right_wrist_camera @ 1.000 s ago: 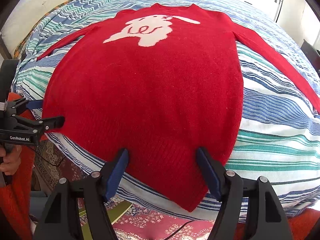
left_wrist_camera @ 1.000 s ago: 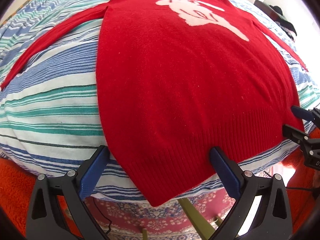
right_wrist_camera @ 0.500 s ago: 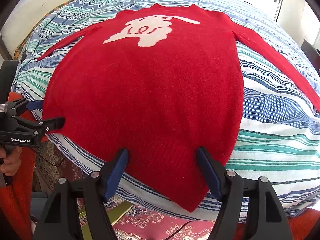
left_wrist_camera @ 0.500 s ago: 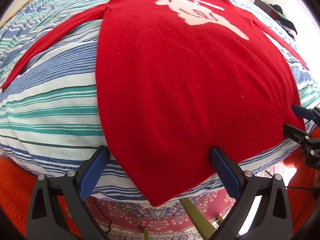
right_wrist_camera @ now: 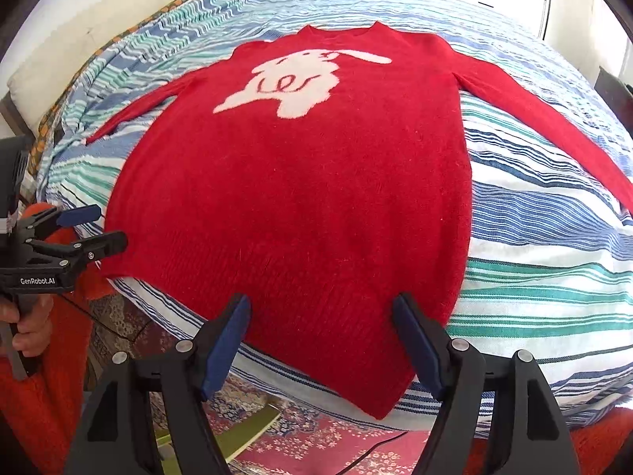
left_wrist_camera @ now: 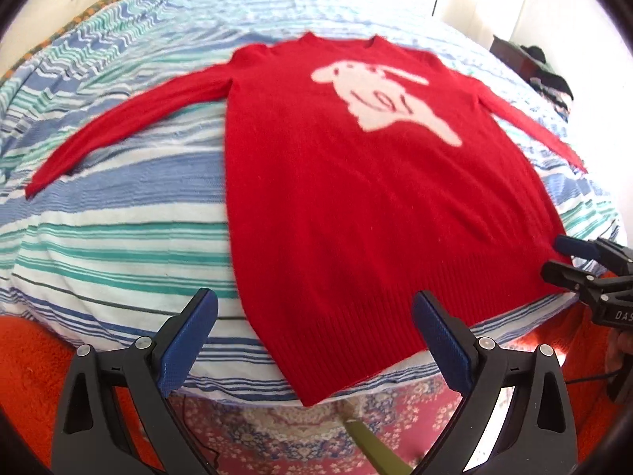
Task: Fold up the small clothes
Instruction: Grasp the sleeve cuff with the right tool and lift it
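Hovering wide open, each hand-held gripper (left_wrist_camera: 314, 330) (right_wrist_camera: 321, 334) grips nothing above the red sweater (left_wrist_camera: 356, 206).

Red sweater (left_wrist_camera: 356, 206) with white motif (left_wrist_camera: 379, 95); blue-green-white striped bedspread (left_wrist_camera: 118, 237).

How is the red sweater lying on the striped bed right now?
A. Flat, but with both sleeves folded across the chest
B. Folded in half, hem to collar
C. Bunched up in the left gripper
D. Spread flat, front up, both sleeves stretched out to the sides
D: the red sweater lies flat on the striped bed cover with its white figure showing and each sleeve reaching out sideways; no fold has been made yet.
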`<state>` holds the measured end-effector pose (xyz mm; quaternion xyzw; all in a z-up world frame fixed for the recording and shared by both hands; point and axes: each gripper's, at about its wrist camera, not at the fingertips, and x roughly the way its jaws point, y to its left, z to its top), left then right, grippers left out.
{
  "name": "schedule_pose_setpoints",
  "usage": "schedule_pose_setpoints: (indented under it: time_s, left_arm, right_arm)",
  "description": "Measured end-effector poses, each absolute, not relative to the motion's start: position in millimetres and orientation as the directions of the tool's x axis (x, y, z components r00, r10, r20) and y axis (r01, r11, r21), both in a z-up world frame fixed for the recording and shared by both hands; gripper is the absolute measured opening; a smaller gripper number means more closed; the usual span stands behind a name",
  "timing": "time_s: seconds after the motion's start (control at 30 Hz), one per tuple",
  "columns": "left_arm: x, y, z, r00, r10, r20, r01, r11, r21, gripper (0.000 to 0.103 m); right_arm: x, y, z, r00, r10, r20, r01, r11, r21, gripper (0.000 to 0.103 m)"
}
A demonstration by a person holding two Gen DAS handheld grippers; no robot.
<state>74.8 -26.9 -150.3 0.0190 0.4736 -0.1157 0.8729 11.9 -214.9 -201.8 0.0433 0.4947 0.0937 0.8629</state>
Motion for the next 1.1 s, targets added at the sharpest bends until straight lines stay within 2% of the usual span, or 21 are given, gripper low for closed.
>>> schedule_pose_setpoints:
  time_s: [0.2,0.37,0.53,0.77,0.87,0.9,1.1]
  left_arm:
    - [85,27,-123,0.666,-0.004,-0.746,0.012,1.000,0.005,0.099]
    - [91,77,-121,0.658,0.060,-0.751,-0.158,0.986,-0.060,0.099]
    - [89,85,-134,0.620,0.077,-0.781,-0.215,0.974,-0.075,0.099]
    - [93,73,-137,0.609,0.148,-0.780,-0.211,0.977,0.021,0.099]
    - [97,75,-143,0.587,0.155,-0.795,-0.223,0.975,0.026,0.099]
    - [98,75,-144,0.581,0.161,-0.798,-0.228,0.973,0.030,0.099]
    - [99,82,-149,0.556,0.173,-0.813,-0.261,0.965,0.027,0.099]
  right_arm:
    - [-1,-306,-157,0.676,0.310,-0.669,0.063,0.880,0.471,0.074]
    - [2,-445,-140,0.779,0.165,-0.605,0.317,0.728,0.608,0.074]
    - [9,-579,-165,0.797,0.067,-0.600,0.515,0.443,0.734,0.074]
    - [29,-625,-218,0.776,0.186,-0.602,0.552,0.259,0.792,0.074]
    - [30,-624,-227,0.785,0.162,-0.598,0.555,0.244,0.795,0.072]
    - [29,-625,-226,0.777,0.155,-0.611,0.566,0.253,0.784,0.067]
    - [12,-629,-198,0.763,0.072,-0.643,0.584,0.352,0.732,0.067]
